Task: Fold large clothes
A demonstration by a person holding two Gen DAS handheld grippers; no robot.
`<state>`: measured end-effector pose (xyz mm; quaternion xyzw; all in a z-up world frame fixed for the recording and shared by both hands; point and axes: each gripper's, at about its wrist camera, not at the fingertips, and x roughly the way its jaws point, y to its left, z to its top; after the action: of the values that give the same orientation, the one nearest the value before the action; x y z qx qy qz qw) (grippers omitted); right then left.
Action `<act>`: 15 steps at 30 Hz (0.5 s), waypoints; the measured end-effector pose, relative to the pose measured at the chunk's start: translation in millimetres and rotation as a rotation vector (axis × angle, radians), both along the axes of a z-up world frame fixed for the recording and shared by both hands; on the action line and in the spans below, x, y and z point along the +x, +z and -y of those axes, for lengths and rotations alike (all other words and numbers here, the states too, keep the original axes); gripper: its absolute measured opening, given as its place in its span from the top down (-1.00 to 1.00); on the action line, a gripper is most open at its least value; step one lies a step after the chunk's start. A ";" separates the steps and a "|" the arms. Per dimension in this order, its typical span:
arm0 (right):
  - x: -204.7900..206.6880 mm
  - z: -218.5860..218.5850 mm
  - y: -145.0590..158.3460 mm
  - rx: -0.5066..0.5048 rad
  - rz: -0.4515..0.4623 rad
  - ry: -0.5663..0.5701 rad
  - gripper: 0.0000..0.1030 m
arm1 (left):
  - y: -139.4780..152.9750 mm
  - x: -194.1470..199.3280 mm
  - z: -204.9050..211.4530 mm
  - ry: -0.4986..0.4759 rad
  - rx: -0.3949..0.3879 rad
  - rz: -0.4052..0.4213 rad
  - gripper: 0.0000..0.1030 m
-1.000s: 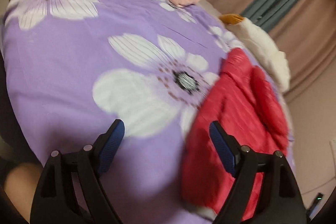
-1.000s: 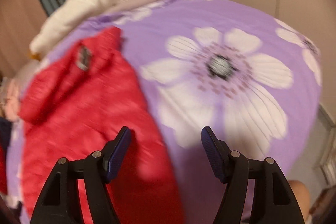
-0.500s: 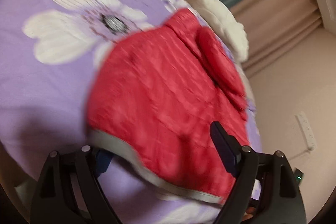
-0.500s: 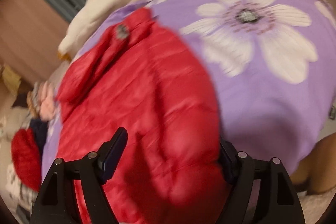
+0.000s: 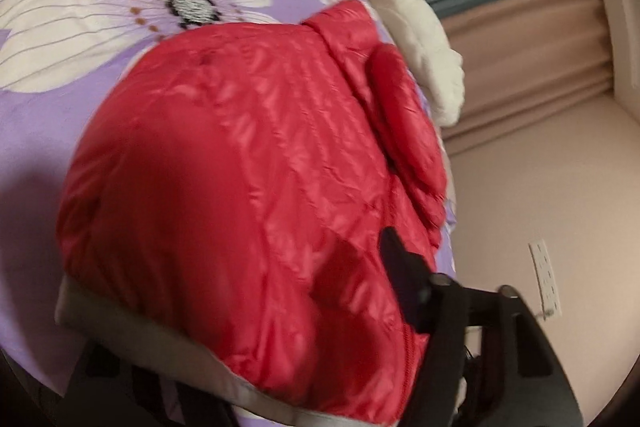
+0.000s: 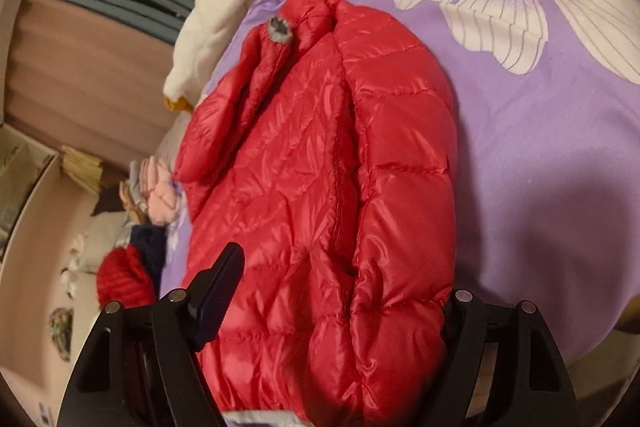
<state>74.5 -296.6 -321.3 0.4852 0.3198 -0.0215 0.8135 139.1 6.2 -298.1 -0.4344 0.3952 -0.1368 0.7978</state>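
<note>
Since a second ago both claws have closed in on the red puffer jacket, which then lay off to one side and now fills the lower centre of each view. The jacket lies on a bed with a purple flowered bedspread. In the right wrist view its long axis runs from the hem at 6 o'clock to the collar at 12 o'clock, with a sleeve folded across its left side, the grey cuff near the collar. In the left wrist view the collar points toward 1 o'clock and the grey hem band sits at 7 o'clock. The right claw is spread wide with the hem end bulging between its fingers, the right finger hidden behind fabric. The left claw also stands apart, only its right finger showing against the jacket. A white quilted garment lies beyond the collar, near the curtain.
</note>
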 end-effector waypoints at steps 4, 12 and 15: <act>-8.3 -8.7 -3.6 0.091 0.013 0.049 -0.55 | -6.0 -3.1 -6.4 0.041 0.011 -0.015 0.16; -4.0 -28.6 -9.3 0.234 0.032 0.103 -0.55 | -1.9 -7.1 6.2 0.038 0.120 0.017 0.14; -2.2 -43.8 -14.6 0.236 0.011 0.141 -0.55 | -1.7 -5.6 9.1 0.049 0.142 0.014 0.14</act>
<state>72.4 -252.8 -335.9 0.5539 0.3491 0.0762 0.7520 133.5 -2.9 -299.7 -0.3852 0.3876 -0.0919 0.8324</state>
